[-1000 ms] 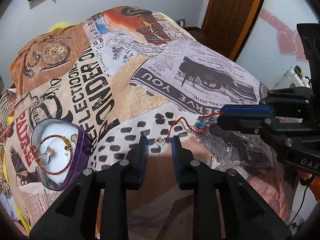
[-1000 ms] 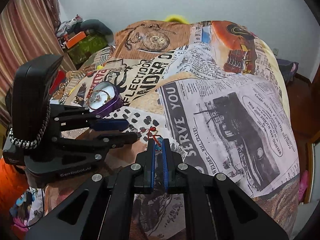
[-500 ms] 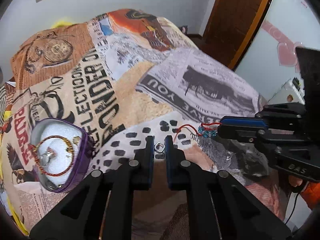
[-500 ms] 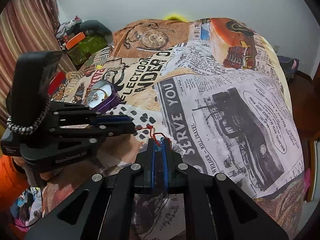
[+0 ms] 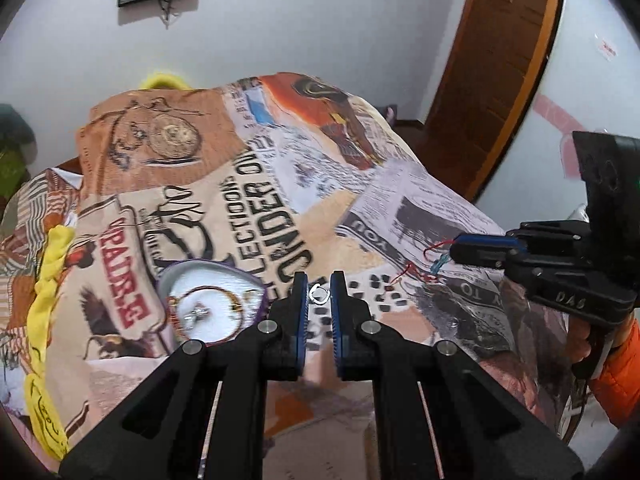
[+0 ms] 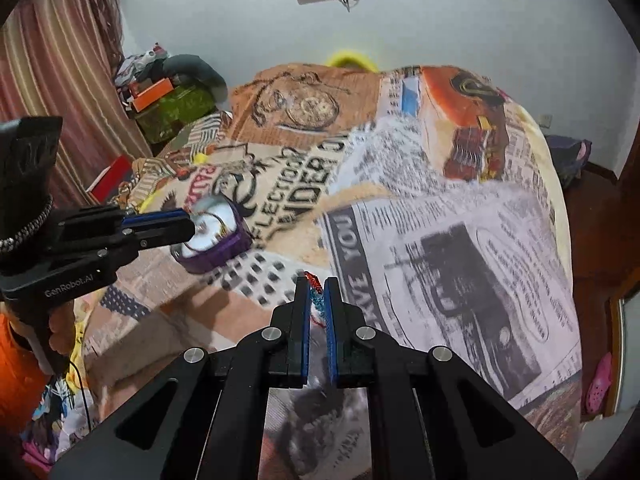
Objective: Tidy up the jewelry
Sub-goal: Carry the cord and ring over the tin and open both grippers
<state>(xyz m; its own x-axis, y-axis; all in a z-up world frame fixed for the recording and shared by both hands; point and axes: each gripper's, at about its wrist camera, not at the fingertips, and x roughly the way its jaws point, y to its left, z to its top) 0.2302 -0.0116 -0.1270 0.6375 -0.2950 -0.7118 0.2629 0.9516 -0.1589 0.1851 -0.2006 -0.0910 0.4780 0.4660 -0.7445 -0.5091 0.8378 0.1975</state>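
My left gripper (image 5: 319, 282) is shut on a small silver ring (image 5: 319, 294), held at its fingertips above the bedspread. I see no cord joining the ring to anything. At the right of the left wrist view, my right gripper (image 5: 452, 250) is shut on a red cord bracelet with blue beads (image 5: 438, 264), and its loose end hangs down. In the right wrist view the bracelet (image 6: 316, 292) sits pinched between the right gripper's (image 6: 316, 284) pads. A purple jewelry box (image 5: 262, 308) with a white cushion lies open on the bed, holding a red-gold bangle and a silver piece. The left gripper (image 6: 192, 228) hovers at the box (image 6: 224, 250).
A patchwork newspaper-print bedspread (image 5: 280, 208) covers the bed. A yellow cloth (image 5: 48, 280) runs along its left edge. A brown door (image 5: 500, 60) stands at the right, and clutter and striped curtains (image 6: 60, 80) at the far left. An orange sleeve (image 5: 616, 364) shows behind the right gripper.
The left gripper closed on the silver ring and lifted it off the bedspread, toward the purple box. The right gripper rose a little with the bracelet.
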